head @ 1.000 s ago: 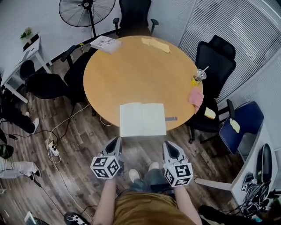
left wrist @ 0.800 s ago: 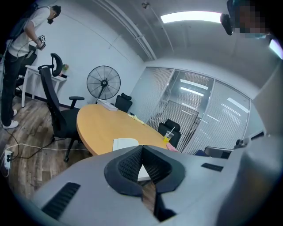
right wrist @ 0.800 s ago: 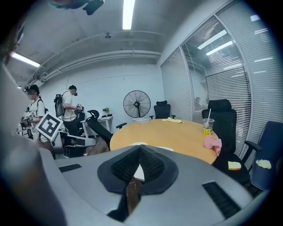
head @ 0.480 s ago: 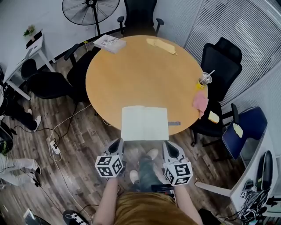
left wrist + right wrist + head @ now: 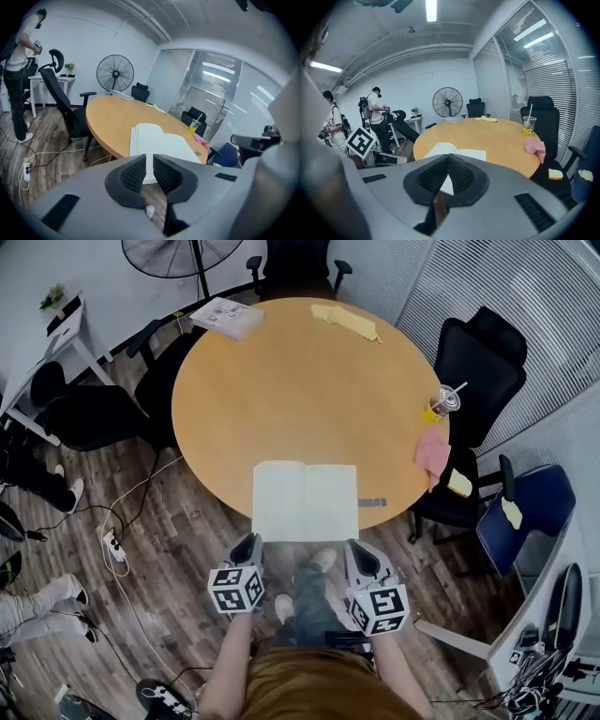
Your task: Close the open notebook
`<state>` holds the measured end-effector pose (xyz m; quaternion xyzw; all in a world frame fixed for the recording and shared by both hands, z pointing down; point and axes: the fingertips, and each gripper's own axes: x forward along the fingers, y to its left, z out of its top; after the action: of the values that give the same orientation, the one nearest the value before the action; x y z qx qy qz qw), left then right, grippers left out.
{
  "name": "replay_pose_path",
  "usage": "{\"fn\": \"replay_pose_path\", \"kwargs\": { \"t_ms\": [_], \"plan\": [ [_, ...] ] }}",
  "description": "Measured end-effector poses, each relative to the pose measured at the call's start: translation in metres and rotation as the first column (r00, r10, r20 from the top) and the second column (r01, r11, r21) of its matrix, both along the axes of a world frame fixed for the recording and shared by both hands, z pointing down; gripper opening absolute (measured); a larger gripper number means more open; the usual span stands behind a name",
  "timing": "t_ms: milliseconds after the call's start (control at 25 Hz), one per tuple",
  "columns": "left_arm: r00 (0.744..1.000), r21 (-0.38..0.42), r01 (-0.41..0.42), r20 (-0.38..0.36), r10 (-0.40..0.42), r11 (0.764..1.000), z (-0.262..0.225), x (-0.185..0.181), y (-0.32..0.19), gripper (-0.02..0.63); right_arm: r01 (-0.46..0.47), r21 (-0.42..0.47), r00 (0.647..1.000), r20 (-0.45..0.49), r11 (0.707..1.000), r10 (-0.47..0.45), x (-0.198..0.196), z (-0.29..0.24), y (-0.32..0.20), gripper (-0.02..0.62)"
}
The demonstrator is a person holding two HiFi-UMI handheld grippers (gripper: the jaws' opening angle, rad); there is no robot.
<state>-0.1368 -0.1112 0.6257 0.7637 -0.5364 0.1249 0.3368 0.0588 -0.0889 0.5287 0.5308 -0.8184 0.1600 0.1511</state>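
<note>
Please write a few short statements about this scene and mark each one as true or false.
1. The notebook lies open on the table. True.
2. The notebook is at the table's far edge. False: it lies at the near edge, in front of the person.
3. A cup with a straw stands on the table. True.
4. The right gripper holds the notebook. False: its jaws are together, empty, short of the notebook.
5. The pink cloth lies on the notebook. False: it lies apart, at the table's right edge.
</note>
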Motion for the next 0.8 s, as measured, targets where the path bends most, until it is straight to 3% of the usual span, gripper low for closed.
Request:
{"fn": "replay_pose_path", "kwargs": {
  "t_ms": [360,800],
  "plan": [
    [0.996,-0.114,0.013,0.084,-0.003,0.993,0.045,0.003,-0.009,0.161,0.021,-0.063,1.0,-0.013,0.998,-0.022,0.007,0.023,-0.013,0.012],
    [0.996,-0.153,0.069,0.059,-0.06,0.986,0.065,-0.001,-0.013,0.158,0.043,-0.107,0.999,-0.014,0.993,-0.045,0.013,0.042,-0.03,0.012]
  ]
}}
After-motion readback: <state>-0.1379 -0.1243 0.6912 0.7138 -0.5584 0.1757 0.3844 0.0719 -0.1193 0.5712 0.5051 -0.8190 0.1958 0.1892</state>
